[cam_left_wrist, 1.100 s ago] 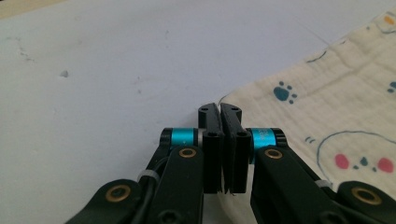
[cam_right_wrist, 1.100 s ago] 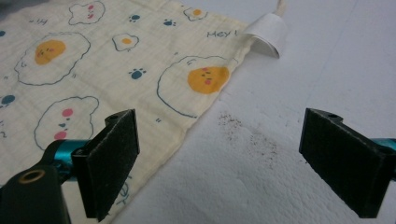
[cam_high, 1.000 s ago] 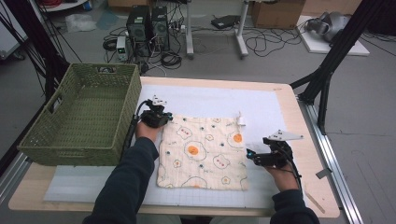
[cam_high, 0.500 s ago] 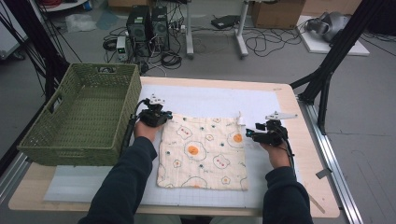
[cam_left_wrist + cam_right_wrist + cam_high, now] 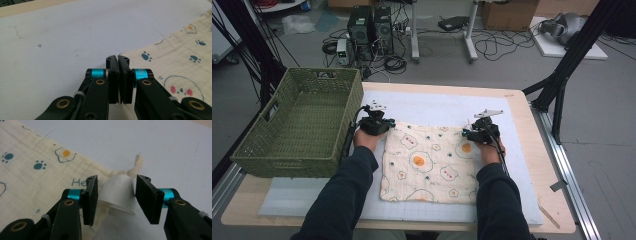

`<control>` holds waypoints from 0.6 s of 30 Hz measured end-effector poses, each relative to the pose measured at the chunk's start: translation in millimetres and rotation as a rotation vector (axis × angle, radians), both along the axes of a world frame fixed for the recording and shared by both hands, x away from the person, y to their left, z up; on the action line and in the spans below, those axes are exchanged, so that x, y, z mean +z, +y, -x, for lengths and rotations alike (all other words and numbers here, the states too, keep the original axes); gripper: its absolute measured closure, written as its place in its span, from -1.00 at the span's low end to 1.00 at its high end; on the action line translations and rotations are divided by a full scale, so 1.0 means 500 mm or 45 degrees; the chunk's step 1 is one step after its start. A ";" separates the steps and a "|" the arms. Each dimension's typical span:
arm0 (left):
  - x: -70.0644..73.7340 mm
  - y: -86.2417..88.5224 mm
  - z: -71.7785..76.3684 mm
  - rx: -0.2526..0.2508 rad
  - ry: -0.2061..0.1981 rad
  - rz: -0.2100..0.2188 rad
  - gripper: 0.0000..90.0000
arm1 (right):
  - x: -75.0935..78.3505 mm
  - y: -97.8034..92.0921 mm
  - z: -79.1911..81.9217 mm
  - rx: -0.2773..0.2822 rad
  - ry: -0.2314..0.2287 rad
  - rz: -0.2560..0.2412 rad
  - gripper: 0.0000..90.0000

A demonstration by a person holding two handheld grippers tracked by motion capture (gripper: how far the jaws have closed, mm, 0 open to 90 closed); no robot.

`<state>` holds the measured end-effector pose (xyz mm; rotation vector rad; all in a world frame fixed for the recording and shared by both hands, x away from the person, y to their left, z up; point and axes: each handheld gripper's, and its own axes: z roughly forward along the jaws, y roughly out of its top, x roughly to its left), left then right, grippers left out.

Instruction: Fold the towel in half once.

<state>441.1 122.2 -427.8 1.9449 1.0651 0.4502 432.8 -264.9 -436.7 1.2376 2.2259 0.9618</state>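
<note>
Cloth (image 5: 432, 162): cream, printed with fried eggs and paw prints, spread flat at the centre of the high view on a white mat (image 5: 432, 107) that covers the counter (image 5: 532, 170).
Left tool (image 5: 375, 121): at the cloth's upper left corner in the high view, just right of the basket; jaws pressed together in the left gripper view (image 5: 119, 62), with the cloth's corner edge running up to the tips. Cannot tell whether any fabric is caught between them.
Cloth in left gripper view (image 5: 180, 60): fills the right half of the frame, bare mat to the left.
Right tool (image 5: 479, 131): at the cloth's upper right corner in the high view; jaws wide apart in the right gripper view (image 5: 117, 188), gripping nothing.
Label (image 5: 120, 195): white tab standing up from the cloth's corner, directly between the parted jaws.
Corner knot (image 5: 136, 167): just beyond the label, lying on the mat.
Basket (image 5: 297, 125): green woven, at the left of the high view, beside the left tool.
</note>
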 end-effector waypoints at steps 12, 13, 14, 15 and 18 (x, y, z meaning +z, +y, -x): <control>0.006 0.005 0.002 0.013 0.023 -0.031 0.94 | -0.005 0.023 0.005 0.144 0.016 0.107 0.95; 0.007 0.007 0.002 0.019 0.022 -0.037 0.94 | -0.002 0.022 0.006 0.135 -0.003 0.108 0.95; 0.010 0.011 0.002 0.031 0.013 -0.024 0.94 | 0.000 0.021 0.007 0.132 -0.021 0.105 0.95; 0.014 0.014 0.001 0.045 -0.002 -0.006 0.94 | 0.005 0.020 0.008 0.126 -0.046 0.099 0.95; 0.025 0.021 0.001 0.073 -0.049 0.055 0.94 | 0.016 0.018 0.011 0.106 -0.104 0.102 0.95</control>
